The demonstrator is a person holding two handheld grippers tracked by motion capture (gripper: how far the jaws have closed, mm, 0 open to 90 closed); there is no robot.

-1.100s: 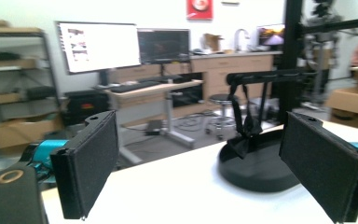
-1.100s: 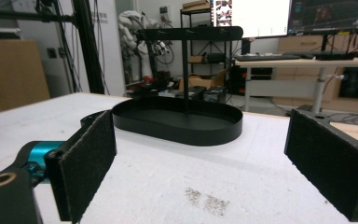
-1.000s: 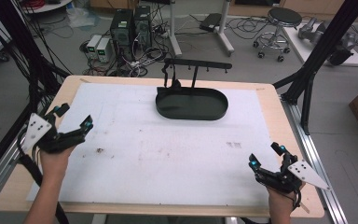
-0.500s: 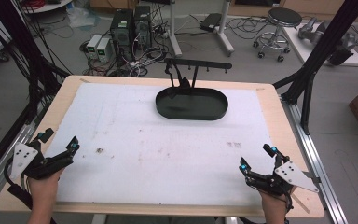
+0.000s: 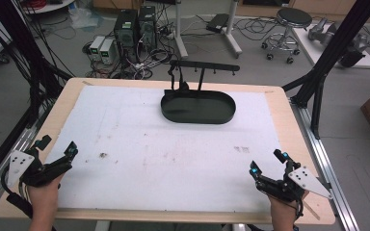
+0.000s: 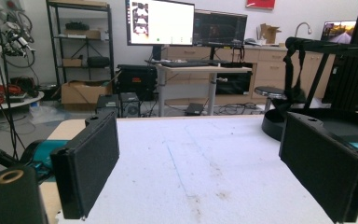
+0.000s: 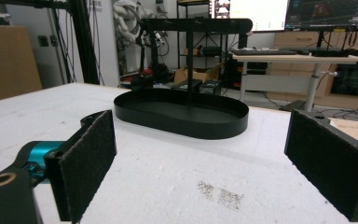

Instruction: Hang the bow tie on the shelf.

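Left gripper (image 5: 57, 150) and right gripper (image 5: 269, 162): jaws spread wide, empty, low at near table corners, well apart from black tray (image 5: 198, 107).

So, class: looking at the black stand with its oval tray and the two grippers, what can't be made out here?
- Dark item hanging from the stand's crossbar: too small in the high view, silhouetted in the left gripper view.
- Oval tray: cut off behind a jaw in the left gripper view.
- Smudge on the white mat: blurred, cause unclear.
- Left gripper and right gripper: open, holding nothing.
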